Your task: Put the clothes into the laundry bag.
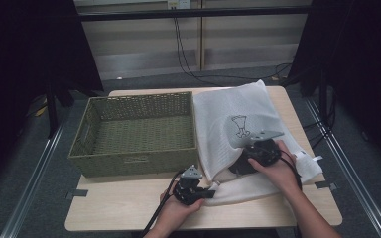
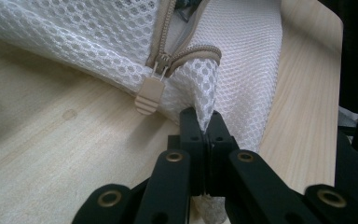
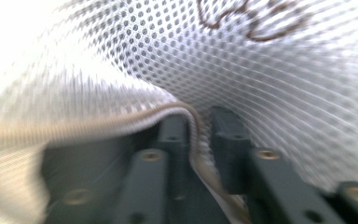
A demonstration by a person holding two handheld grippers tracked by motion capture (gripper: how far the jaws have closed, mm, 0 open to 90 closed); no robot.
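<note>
Right gripper (image 1: 242,163) tips hidden under mesh bag (image 1: 238,106) — its own view motion-blurred; bag print partly cut off.

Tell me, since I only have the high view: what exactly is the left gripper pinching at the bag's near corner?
Observer: The left gripper is shut on a fold of the mesh bag, just beside the end of the zip.
Operator: Is the zip open there?
Observer: Yes. The zipper pull hangs at that end, and the two rows of teeth part above it.
Operator: And the right gripper?
Observer: The right gripper has the bag's tan-edged opening between its jaws, which stand apart and do not seem to press on it.
</note>
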